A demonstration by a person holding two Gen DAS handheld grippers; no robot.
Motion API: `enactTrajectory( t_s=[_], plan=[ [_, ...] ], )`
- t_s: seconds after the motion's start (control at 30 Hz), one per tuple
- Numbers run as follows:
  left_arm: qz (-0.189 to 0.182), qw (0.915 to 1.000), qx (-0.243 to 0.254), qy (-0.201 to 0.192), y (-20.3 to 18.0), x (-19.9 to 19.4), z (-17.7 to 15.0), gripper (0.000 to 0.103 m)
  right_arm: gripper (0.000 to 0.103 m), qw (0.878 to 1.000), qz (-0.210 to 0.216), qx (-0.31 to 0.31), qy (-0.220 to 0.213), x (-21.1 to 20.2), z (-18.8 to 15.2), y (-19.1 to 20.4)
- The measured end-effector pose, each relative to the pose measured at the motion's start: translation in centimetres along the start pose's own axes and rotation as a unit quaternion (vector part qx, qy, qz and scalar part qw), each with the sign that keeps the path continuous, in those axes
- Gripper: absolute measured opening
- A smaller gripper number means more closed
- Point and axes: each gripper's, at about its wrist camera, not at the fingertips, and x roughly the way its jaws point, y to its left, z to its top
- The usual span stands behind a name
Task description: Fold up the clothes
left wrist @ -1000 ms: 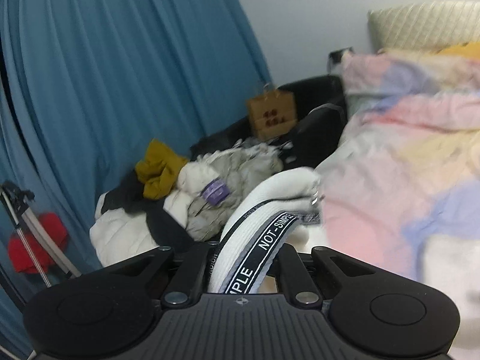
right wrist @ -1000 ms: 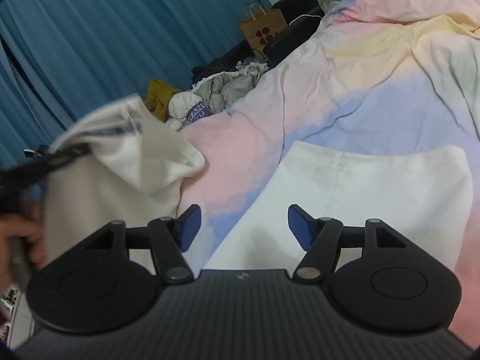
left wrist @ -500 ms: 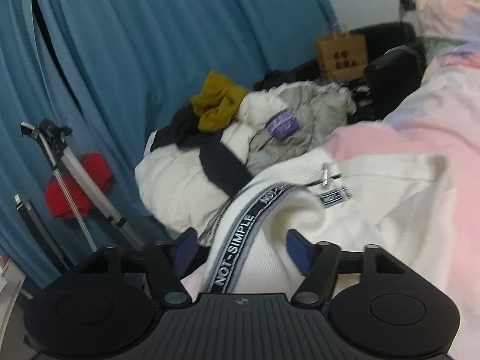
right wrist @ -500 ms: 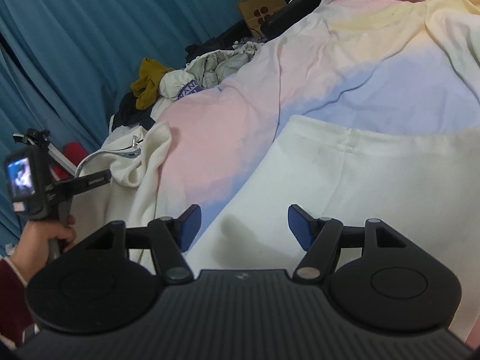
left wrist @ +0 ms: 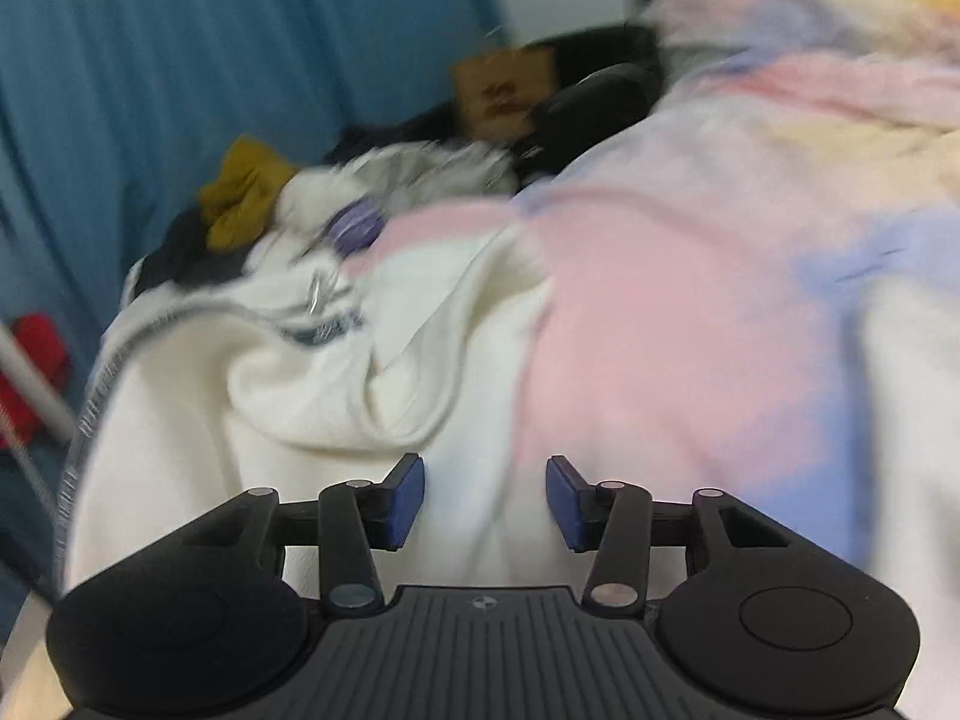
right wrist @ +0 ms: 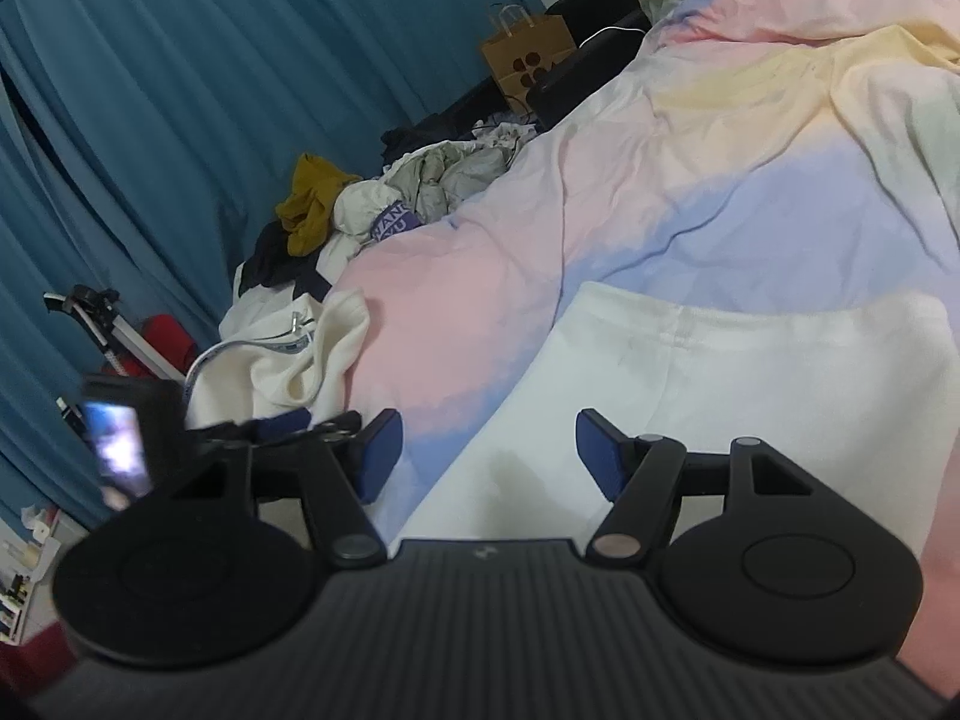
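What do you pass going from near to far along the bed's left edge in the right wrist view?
Crumpled cream hoodie → mustard-yellow garment on the laundry pile → brown paper bag by the blue curtain.

A home bedroom is indicated: a bed (right wrist: 750,192) covered by a pastel duvet, teal curtains (right wrist: 180,120) drawn alongside, a heap of unfolded laundry (right wrist: 372,210) piled beside it, a brown paper bag (right wrist: 528,57) left behind.

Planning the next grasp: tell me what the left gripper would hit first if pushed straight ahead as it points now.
Most likely the cream garment bunched on the bed edge: its cloth lies right ahead of the left gripper, whose jaws have just been closing with nothing clamped. The picture is blurred.
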Motion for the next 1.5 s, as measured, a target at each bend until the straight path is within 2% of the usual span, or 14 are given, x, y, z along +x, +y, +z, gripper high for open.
enactTrajectory(
  t_s=[0.03, 0.1, 0.17, 0.37, 0.47, 0.53, 0.6, 0.8, 1.0, 1.13, 1.27, 1.33, 1.4, 1.5],
  plan=[
    [0.009, 0.9999, -0.007, 0.003, 0.0, 0.8, 0.0, 0.042, 0.067, 1.0, -0.001, 0.001, -0.001, 0.1, 0.0, -0.2],
    [0.025, 0.9995, -0.019, 0.009, 0.0, 2.4, 0.0, 0.012, 0.067, 1.0, -0.009, -0.001, -0.002, 0.6, 0.0, -0.6],
    [0.015, 0.9996, -0.023, 0.006, 0.3, 2.0, 0.7, 0.004, 0.067, 1.0, -0.014, 0.003, 0.005, 1.5, 0.0, -1.1],
    [-0.091, 0.9924, -0.054, -0.063, 0.4, -5.1, 4.0, 0.003, 0.067, 1.0, -0.011, 0.026, 0.006, 1.9, 0.6, -2.2],
    [-0.146, 0.9863, -0.054, -0.055, -1.3, -6.7, 2.9, 0.004, 0.067, 1.0, -0.008, 0.029, 0.0, 1.4, 0.8, -2.5],
    [-0.16, 0.9852, -0.043, -0.044, -3.0, -7.3, 1.7, 0.011, 0.067, 0.999, 0.0, 0.033, 0.0, 1.3, 0.8, -2.6],
    [-0.167, 0.9846, -0.035, -0.037, -4.0, -8.1, 0.0, 0.024, 0.067, 0.999, 0.013, 0.038, 0.005, 1.3, 0.8, -2.7],
    [-0.116, 0.9898, -0.079, -0.019, -3.3, -15.8, -6.2, 0.045, 0.067, 0.997, 0.071, 0.028, 0.028, 2.5, 1.4, -2.2],
    [-0.018, 0.9855, -0.166, 0.031, 1.3, -26.9, -14.8, 0.048, 0.067, 0.99, 0.11, -0.023, 0.086, 7.5, 1.3, 0.2],
    [0.041, 0.9664, -0.248, 0.053, 3.7, -33.8, -20.8, 0.048, 0.066, 0.989, 0.102, -0.045, 0.102, 12.1, 0.1, 0.5],
    [0.061, 0.9309, -0.359, 0.022, 6.9, -37.7, -23.8, 0.049, 0.055, 0.991, 0.09, -0.054, 0.08, 14.6, 1.0, 0.4],
    [0.062, 0.9173, -0.393, -0.006, 8.3, -38.5, -24.2, 0.049, 0.04, 0.993, 0.091, -0.05, 0.055, 15.0, 2.1, 0.5],
    [0.063, 0.9199, -0.387, -0.012, 8.6, -38.2, -23.8, 0.049, 0.013, 0.993, 0.089, -0.058, 0.044, 15.5, 2.8, 0.9],
    [0.057, 0.92, -0.388, -0.002, 9.0, -37.7, -24.0, 0.049, 0.008, 0.991, 0.101, -0.083, 0.009, 14.8, 3.6, 2.3]
  ],
)
